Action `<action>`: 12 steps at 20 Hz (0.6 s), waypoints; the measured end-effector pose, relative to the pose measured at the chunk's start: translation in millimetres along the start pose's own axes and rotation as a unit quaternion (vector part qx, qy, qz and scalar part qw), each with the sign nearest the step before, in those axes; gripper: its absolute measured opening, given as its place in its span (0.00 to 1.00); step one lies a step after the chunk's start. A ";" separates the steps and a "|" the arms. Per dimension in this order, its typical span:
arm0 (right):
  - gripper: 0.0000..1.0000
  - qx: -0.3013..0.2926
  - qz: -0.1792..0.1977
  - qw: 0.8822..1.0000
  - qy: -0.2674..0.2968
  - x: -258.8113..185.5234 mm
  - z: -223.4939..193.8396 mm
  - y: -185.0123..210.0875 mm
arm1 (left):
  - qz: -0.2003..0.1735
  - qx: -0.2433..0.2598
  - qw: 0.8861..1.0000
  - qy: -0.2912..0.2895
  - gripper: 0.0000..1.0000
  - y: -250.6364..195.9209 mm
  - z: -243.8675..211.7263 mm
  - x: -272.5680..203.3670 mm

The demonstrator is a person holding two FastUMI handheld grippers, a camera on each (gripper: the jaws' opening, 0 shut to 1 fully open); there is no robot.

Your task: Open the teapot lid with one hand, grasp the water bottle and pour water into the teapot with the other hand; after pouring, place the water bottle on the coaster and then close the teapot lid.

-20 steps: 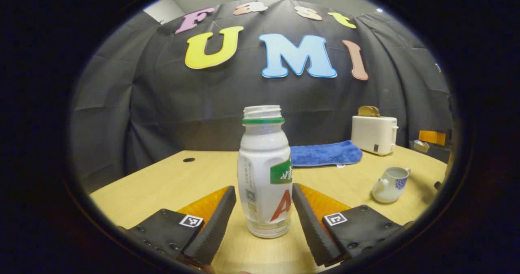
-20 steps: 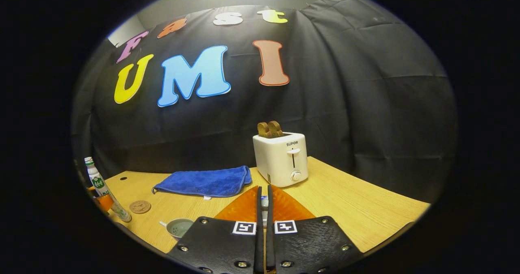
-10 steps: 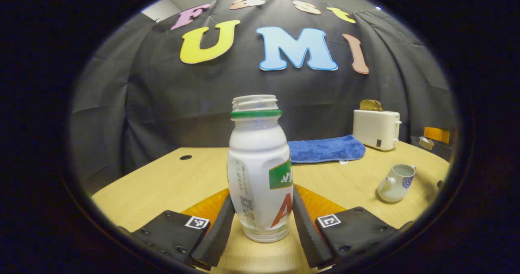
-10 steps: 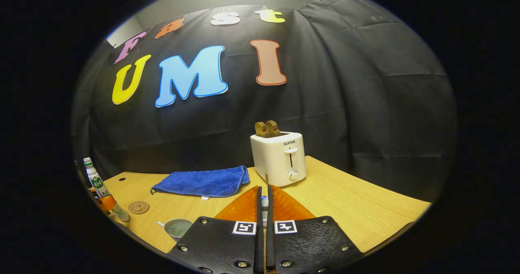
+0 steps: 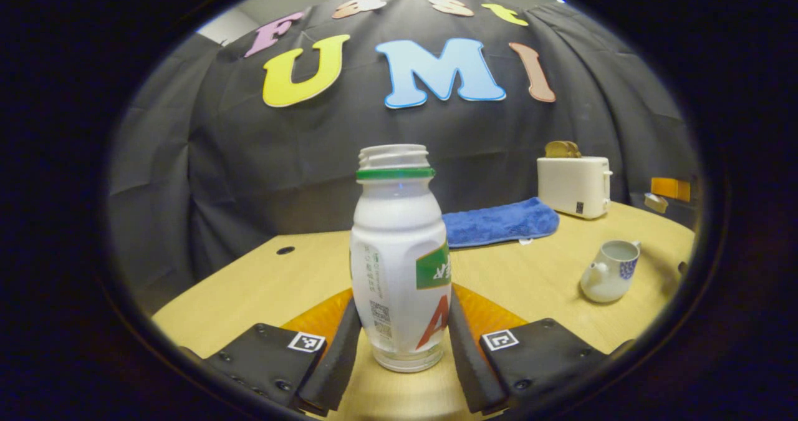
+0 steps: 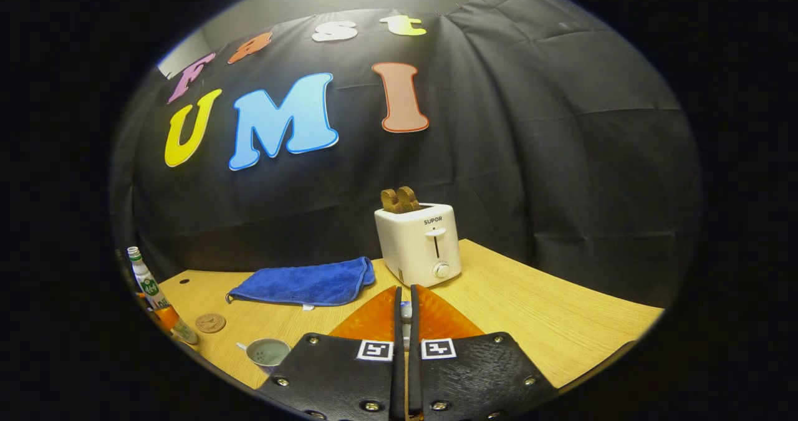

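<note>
Water bottle (image 5: 399,265) upright above wooden table (image 5: 262,284).

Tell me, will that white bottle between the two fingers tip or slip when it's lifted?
Probably steady: both fingers of the left gripper press the water bottle low on its waisted body. It looks like smooth, light plastic, so it might slip or dent. With no cap on its neck, tilting could spill the contents.
</note>
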State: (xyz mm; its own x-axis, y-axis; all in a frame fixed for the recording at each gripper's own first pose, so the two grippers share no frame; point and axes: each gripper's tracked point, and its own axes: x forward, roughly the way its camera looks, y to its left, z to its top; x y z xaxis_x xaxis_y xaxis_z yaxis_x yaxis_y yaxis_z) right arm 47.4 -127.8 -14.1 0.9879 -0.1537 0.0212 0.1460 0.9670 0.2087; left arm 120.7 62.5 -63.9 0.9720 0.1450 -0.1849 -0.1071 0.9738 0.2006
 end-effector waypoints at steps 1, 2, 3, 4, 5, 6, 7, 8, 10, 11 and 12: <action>0.02 0.000 -0.002 1.000 0.000 0.6 0.2 -1.4 | 0.004 0.026 1.000 -0.003 0.77 -0.9 4.4 0.8; 0.02 -0.001 -0.005 1.000 0.000 1.1 -0.6 -3.4 | 0.008 0.054 0.998 -0.008 0.81 -1.1 9.5 0.3; 0.02 -0.002 -0.008 1.000 0.001 1.4 -1.0 -4.8 | 0.013 0.084 0.996 -0.013 0.77 -1.0 14.9 1.3; 0.02 -0.002 -0.009 1.000 0.002 1.7 -1.4 -6.0 | 0.019 0.115 0.993 -0.017 0.77 -1.3 17.9 1.7; 0.02 0.000 -0.010 1.000 0.003 2.3 -1.0 -6.7 | 0.023 0.143 0.989 -0.019 0.72 -1.4 21.2 3.3; 0.02 0.002 -0.011 1.000 0.003 2.2 -1.9 -7.3 | 0.027 0.167 0.985 -0.022 0.76 -2.1 24.0 2.5; 0.02 0.002 -0.013 1.000 0.003 2.1 -1.1 -8.5 | 0.030 0.190 0.981 -0.027 0.76 -3.2 27.8 2.2; 0.02 0.001 -0.017 1.000 0.002 1.6 -1.8 -10.3 | 0.033 0.214 0.976 -0.037 0.76 -4.8 35.8 2.3; 0.02 0.000 -0.019 1.000 0.000 2.1 0.0 -11.9 | 0.050 0.267 0.961 -0.053 0.78 -4.1 51.5 1.3; 0.02 0.002 -0.019 1.000 0.000 1.8 0.4 -12.1 | 0.053 0.290 0.954 -0.060 0.79 -7.5 58.8 0.9; 0.02 0.003 -0.019 1.000 0.002 2.1 -0.8 -12.1 | 0.054 0.309 0.947 -0.067 0.80 -12.1 63.3 0.2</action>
State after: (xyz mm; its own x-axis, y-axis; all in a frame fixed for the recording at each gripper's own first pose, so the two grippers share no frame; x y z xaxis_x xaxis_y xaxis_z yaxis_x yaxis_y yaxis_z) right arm 47.8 -139.6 -17.4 0.9816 -0.1905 0.0099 0.1839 0.9590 0.2158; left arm 135.4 39.7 -5.5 0.9845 0.1747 -0.0161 -0.1049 0.6598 0.7441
